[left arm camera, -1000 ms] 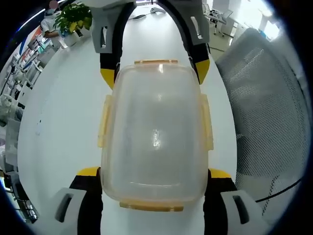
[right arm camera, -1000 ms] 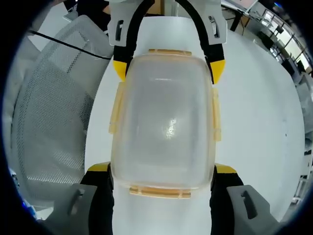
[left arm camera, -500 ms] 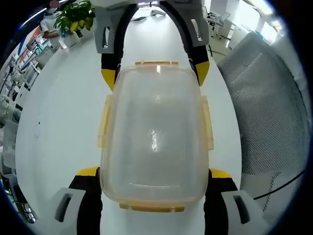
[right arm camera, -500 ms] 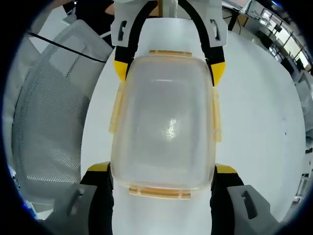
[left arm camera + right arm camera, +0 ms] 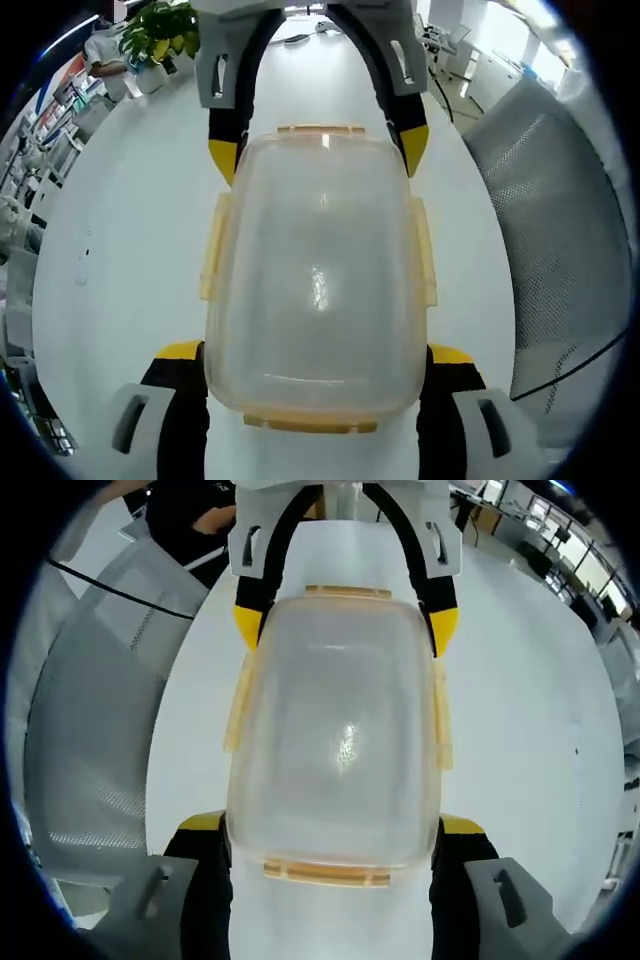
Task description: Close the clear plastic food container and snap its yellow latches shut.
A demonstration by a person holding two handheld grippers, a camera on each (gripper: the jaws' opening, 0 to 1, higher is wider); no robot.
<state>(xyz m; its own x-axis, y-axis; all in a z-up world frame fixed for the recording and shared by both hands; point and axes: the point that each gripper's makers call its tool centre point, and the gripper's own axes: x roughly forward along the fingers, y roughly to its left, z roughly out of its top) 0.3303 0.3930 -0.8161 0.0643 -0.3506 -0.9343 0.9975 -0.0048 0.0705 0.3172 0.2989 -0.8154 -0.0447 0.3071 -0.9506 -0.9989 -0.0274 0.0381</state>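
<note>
The clear plastic food container (image 5: 318, 270) hangs over the table, lengthwise between my two grippers. Pale yellow latches (image 5: 211, 250) run along its sides and both ends. In the left gripper view my left gripper (image 5: 315, 352) is shut on the near end, its yellow-tipped jaws pressing each side. My right gripper (image 5: 317, 152) clamps the far end from the top of that view. The right gripper view mirrors this: the container (image 5: 340, 730) sits in my right gripper (image 5: 335, 828), with my left gripper (image 5: 345, 628) on the far end. I cannot tell whether the latches are snapped.
Under the container lies a white table (image 5: 120, 230). A grey mesh chair (image 5: 565, 230) stands beside it, also seen as the chair (image 5: 85, 710) with a black cable across it. A potted plant (image 5: 160, 25) sits at the table's far end. A person in dark clothes (image 5: 185, 510) is beyond.
The container stays fixed between both grippers. The table and chair behind have slid a little in both views, so the hands have moved the views slightly.
</note>
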